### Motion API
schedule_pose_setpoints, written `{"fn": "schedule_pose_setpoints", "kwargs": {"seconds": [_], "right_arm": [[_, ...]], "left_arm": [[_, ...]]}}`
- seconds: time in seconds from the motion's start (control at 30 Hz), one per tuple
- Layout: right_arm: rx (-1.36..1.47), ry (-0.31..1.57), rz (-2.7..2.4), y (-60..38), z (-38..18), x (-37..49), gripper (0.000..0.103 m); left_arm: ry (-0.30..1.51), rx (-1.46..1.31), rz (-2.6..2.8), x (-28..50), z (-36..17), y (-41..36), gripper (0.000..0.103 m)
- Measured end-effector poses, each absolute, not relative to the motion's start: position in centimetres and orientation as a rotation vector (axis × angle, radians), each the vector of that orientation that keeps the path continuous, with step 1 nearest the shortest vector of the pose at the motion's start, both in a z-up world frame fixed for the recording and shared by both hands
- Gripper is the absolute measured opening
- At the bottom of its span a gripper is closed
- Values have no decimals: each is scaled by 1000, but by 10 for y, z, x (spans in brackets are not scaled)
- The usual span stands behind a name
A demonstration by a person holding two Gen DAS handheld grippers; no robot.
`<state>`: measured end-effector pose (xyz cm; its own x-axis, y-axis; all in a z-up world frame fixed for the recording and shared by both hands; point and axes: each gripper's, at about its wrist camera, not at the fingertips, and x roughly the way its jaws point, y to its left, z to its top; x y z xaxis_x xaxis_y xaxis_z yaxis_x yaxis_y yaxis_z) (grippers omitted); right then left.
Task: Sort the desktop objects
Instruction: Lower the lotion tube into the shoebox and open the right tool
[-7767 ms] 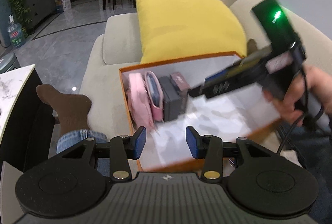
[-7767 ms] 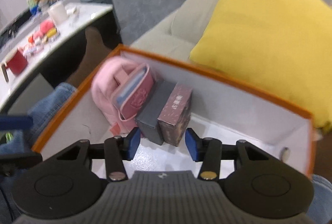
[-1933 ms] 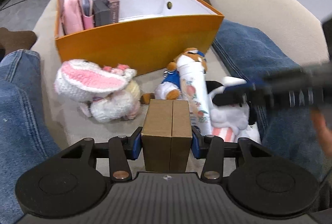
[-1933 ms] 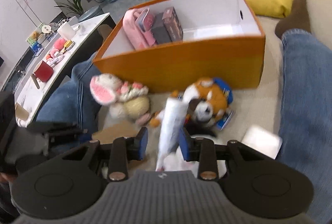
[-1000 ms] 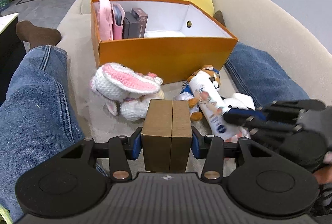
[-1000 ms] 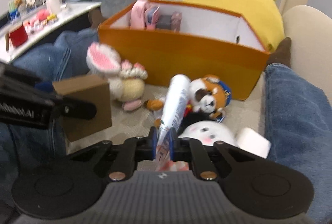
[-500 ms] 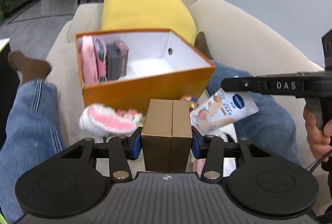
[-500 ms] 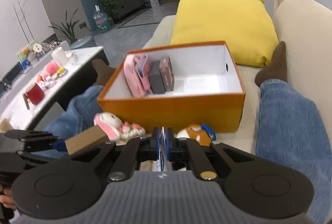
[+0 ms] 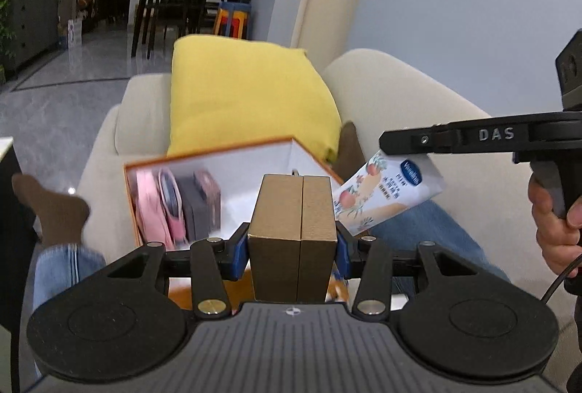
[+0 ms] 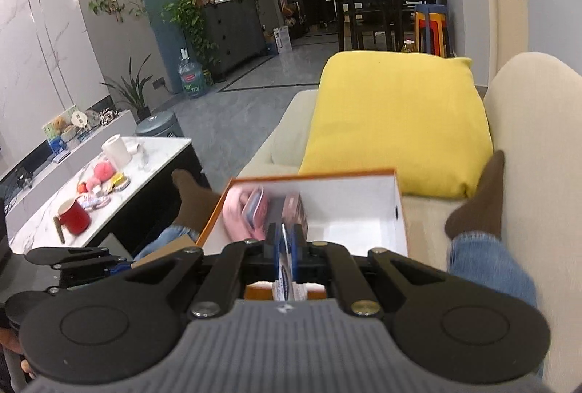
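My left gripper (image 9: pixel 292 249) is shut on a brown cardboard box (image 9: pixel 293 236), held up in front of the orange storage box (image 9: pixel 254 147). That box has white inner walls and holds a pink pouch (image 9: pixel 151 207) and two small dark boxes (image 9: pixel 203 202) at its left end. My right gripper (image 10: pixel 285 242) is shut on the flat end of a white lotion tube (image 10: pixel 284 269). In the left wrist view the lotion tube (image 9: pixel 385 191) hangs from the right gripper's finger (image 9: pixel 436 136), just right of the cardboard box. The orange box (image 10: pixel 309 180) lies ahead of the right gripper.
A yellow cushion (image 9: pixel 247 95) leans on the beige sofa (image 9: pixel 400 95) behind the orange box. A person's jeans legs (image 10: pixel 487 269) and brown socks (image 10: pixel 480 207) flank the box. A marble table (image 10: pixel 91 182) with a red mug (image 10: pixel 72 216) and a paper roll stands to the left.
Both grippers have risen with their loads. The plush toys on the sofa have dropped out of view, and the orange box now sits lower in both views.
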<state>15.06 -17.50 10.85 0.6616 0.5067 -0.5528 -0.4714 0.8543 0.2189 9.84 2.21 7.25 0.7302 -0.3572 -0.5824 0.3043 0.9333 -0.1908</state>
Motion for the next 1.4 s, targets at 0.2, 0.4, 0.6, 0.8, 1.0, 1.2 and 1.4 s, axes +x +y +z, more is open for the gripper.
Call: {"fn": "schedule_pose_setpoints", "kwargs": {"seconds": [0.2,0.4,0.6,0.8,1.0,1.2,1.4], "right_arm": [[72,708,545,-169,99,199,6],[62,805,525,-158,73,246,6],[67,903,530,-133,41,295,6],[24,937,520,-98,10,335,6],[5,977,540,-72,-14,362,6],[9,964,557,-66,-22,372,7],[58,965,597,-71,-25,376,14]], "left_arm": [[655,-79,-333,138,70,21,52],[691,-108,-296,167,50,33,52],[731,-133,-266,182,33,48,52],[775,-141,-254,198,14,55,52],[803,-151,-252,211,-3,58,52],[818,-153,-252,217,-12,55,52],[829,-150,-248,219,-13,50,52]]}}
